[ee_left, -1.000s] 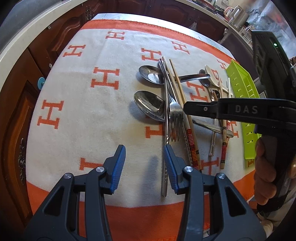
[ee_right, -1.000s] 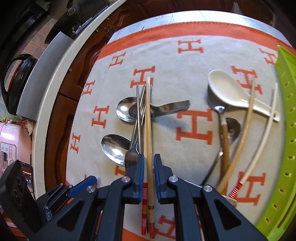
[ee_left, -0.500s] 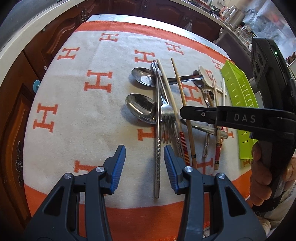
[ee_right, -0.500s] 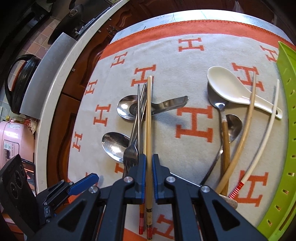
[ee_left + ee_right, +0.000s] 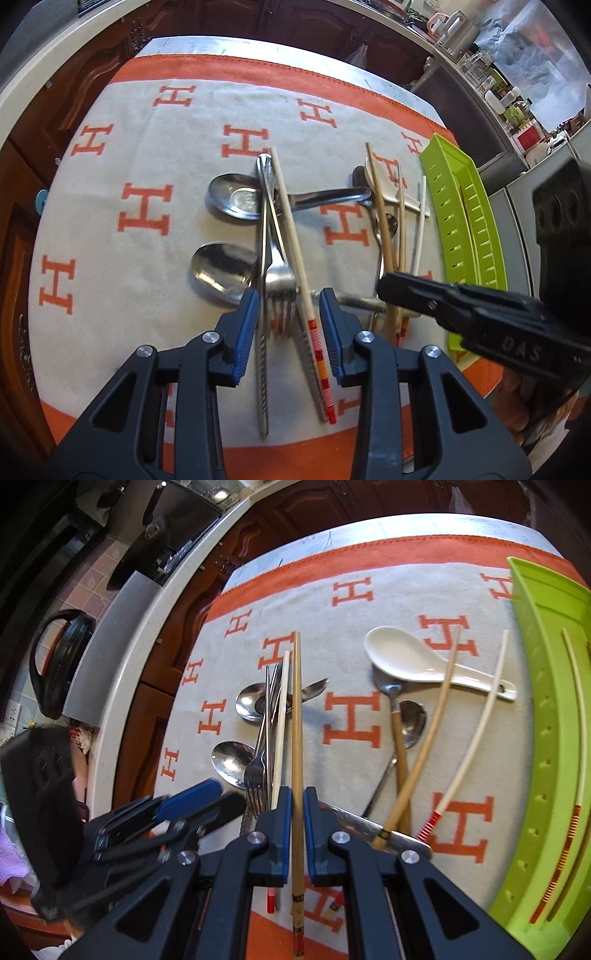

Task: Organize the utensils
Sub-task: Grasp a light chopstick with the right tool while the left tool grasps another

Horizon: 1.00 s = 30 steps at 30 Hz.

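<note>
While fingers (image 5: 281,827) pinch chopstick (image 5: 296,716), tray (image 5: 550,686) borders right.

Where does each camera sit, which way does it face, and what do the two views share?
Left wrist: on the left claw, looking steeply down at the H-patterned cloth; its blue pads straddle a steel fork; a hand shows.
Right wrist: on the right claw, angled down, shut on a brown bamboo chopstick.
Shared: the chopstick, cloth, white ceramic spoon, green slotted tray.

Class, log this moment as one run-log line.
right hand-held gripper: shut on chopstick | left hand-held gripper: closing around fork | tray: chopsticks inside
</note>
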{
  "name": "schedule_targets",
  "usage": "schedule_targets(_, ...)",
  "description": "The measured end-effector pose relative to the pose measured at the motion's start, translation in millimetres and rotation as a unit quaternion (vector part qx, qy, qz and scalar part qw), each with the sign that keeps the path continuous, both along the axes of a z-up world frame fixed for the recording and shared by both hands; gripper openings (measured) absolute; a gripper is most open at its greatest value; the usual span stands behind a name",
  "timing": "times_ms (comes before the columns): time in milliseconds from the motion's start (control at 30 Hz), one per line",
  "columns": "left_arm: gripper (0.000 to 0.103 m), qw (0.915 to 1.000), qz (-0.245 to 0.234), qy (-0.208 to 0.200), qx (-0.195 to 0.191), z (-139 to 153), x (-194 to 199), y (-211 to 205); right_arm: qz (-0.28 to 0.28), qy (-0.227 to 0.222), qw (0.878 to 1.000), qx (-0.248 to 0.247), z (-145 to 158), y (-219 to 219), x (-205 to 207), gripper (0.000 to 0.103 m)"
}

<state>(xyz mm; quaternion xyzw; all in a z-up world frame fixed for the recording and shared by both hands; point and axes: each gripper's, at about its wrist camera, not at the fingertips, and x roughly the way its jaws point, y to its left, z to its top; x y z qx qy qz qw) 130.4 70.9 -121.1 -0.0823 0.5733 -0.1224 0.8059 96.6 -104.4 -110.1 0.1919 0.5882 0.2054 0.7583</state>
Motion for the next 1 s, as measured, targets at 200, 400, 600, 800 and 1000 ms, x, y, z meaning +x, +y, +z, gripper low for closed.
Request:
schedule_targets(200,0.026,0.9996,0.005,0.025,-0.007,-5.6,20.6,-6.3,-0.012,-0.003,1.000,0.014,8.8,-18.3,-2.5,0.006)
schedule_targets(400,0.022,0.9986,0.005,0.051,-0.015,-9.8,37.4,-9.7,-0.030,0.004,0.999,0.027,6.5,-34.1,-4.9,0.006)
schedule_targets(600,0.016,0.9982,0.005,0.060,-0.007,-12.2,49.9,-19.3,-0.042,0.008,0.998,0.040,3.3,-46.4,-6.5,0.006)
schedule_targets(800,0.012,0.9976,0.004,0.069,0.001,-17.6,57.2,-30.3,-0.048,0.006,0.998,0.048,2.7,-56.1,-8.5,0.006)
schedule_targets(1000,0.012,0.9973,0.009,0.069,0.023,-22.3,61.3,-36.5,-0.051,0.006,0.997,0.052,2.3,-61.2,-10.6,0.006)
